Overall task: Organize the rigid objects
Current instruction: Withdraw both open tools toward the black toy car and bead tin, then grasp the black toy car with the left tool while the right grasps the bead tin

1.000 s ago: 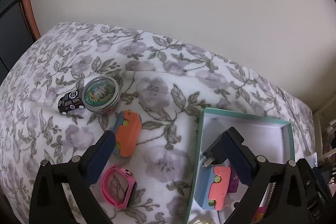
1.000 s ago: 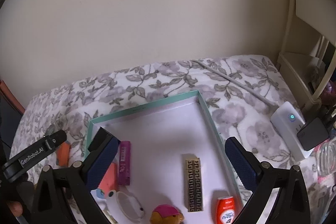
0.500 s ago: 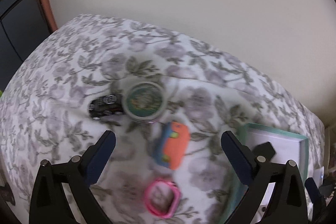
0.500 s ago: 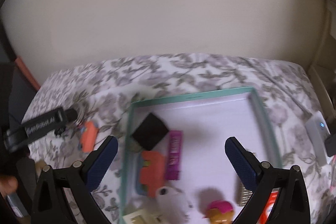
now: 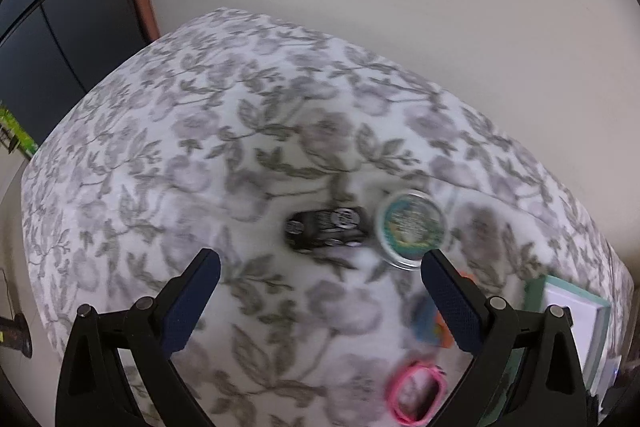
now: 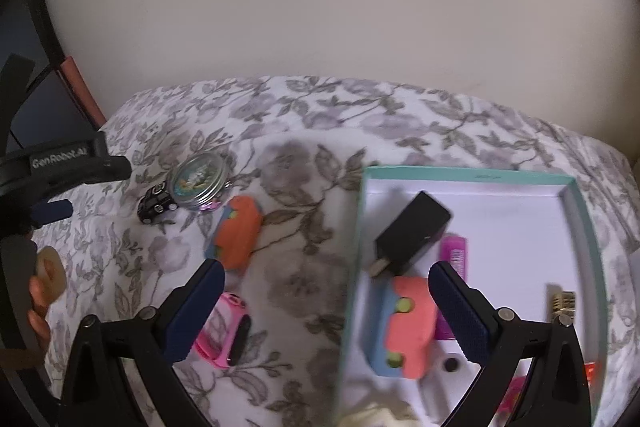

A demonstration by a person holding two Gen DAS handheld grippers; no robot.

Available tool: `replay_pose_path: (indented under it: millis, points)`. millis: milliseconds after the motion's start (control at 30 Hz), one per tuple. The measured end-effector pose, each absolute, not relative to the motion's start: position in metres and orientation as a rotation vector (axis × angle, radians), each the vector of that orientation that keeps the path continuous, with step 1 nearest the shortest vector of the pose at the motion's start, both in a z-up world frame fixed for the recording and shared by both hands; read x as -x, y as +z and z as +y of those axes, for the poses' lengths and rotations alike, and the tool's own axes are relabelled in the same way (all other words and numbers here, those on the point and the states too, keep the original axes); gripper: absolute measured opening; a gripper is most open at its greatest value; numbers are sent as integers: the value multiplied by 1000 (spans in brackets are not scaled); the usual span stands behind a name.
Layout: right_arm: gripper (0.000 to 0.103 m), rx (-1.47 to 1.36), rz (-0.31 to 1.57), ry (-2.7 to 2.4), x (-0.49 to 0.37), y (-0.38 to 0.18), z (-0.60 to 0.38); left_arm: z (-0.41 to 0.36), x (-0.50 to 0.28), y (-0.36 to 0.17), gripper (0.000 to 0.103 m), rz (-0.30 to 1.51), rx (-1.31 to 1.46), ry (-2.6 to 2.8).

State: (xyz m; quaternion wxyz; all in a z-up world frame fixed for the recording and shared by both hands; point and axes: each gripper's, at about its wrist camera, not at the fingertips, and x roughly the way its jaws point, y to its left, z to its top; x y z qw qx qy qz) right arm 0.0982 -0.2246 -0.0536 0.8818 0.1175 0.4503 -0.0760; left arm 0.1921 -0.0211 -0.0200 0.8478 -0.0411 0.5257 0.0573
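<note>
A black toy car and a round tin lie side by side on the floral cloth, just beyond my open, empty left gripper. An orange-and-blue toy car shows partly behind its right finger, with a pink watch nearer. My right gripper is open and empty above the left wall of the teal box. Inside the box lie a black charger, another orange-and-blue car and a purple bar. The orange car, tin, black car and watch lie left of the box.
A blue pad of the left gripper and a hand show at the left edge. A gold item sits at the box's right side. A plain wall stands behind the cloth; dark cabinet panels are at far left.
The left gripper has swung left, away from the box, and now faces the black car and tin. The right gripper has also swung left, from over the box's middle to its left wall.
</note>
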Motion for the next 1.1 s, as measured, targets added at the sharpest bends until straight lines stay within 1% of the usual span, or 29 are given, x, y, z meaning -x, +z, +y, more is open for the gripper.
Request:
replay_pose_path:
  millis: [267,433,567,700,800,1100]
  points:
    - [103,-287,906,-172,-100,-54,-226,19,-209,-36,100,1150,170,119]
    - [103,-296,879,-155,-104,-51,-221,29,-220,-48,100,1144,201,80]
    - [103,-277,894,-133,-117,-55,-208,31,-227,-59,100,1141,205,41]
    - [103,-297,940,-85,-138,-64,-195,31,-231,-73,100,1180,164,24]
    - [103,-303,958,-79,-154,-66,-189,29,-235,-74,100,1175,118,-11]
    - [103,-349,1015,-60,-194,-71,-187,18,-245,-81,100,1114,-184,-158]
